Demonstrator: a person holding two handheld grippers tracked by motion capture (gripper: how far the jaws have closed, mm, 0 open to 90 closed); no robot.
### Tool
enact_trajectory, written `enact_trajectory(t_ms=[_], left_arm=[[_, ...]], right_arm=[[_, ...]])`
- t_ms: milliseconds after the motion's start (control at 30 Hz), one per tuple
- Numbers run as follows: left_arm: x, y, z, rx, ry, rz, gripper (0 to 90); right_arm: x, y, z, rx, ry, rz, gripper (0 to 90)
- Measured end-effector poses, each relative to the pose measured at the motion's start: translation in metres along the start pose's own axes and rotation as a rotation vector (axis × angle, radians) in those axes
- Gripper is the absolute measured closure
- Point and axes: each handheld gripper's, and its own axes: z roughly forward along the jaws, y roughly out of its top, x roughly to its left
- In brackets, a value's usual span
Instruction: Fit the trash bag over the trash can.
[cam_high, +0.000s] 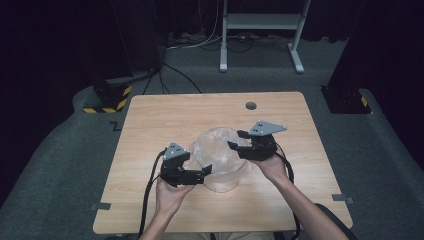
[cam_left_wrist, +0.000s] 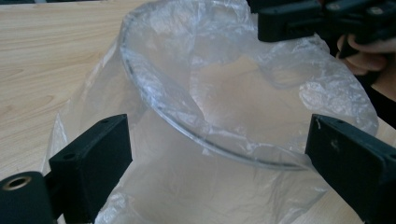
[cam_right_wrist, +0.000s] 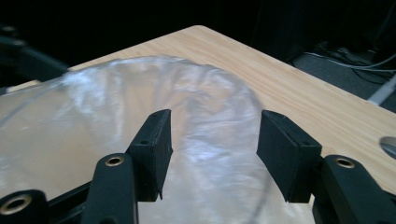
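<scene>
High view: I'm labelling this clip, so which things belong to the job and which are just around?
In the job: clear container, plastic bag lining it, left gripper, right gripper.

Just around: table, white stand, floor cables.

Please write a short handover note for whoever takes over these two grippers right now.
Left gripper: jaws open, at the near-left rim of the clear container, nothing clamped.
Right gripper: jaws open, over the far-right rim, nothing clamped.
Plastic bag: lining the container in the middle of the table, draped loosely over the rim, crumpled inside.
Done: the bag sits in the container and reaches over much of the rim.
Left, probably: pinch the film on each side, pull it evenly over the rim and smooth it down.
</scene>
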Motion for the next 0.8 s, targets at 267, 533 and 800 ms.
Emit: enact_trajectory(t_ms=[267, 533, 800], left_arm=[[-0.001, -0.004, -0.004, 0.005, -0.018, 0.021, 8.6], [0.001, -0.005, -0.001, 0.032, -0.045, 0.028, 7.2], [0.000, 0.000, -0.005, 0.016, -0.058, 0.007, 9.0]], right_arm=[[-0.011, -0.002, 0.005, -0.005, -0.024, 0.021, 47.0], [-0.023, -0.010, 0.011, 0.041, -0.070, 0.063, 46.1], [-0.023, -0.008, 0.004, 0.001, -0.051, 0.080, 44.6]])
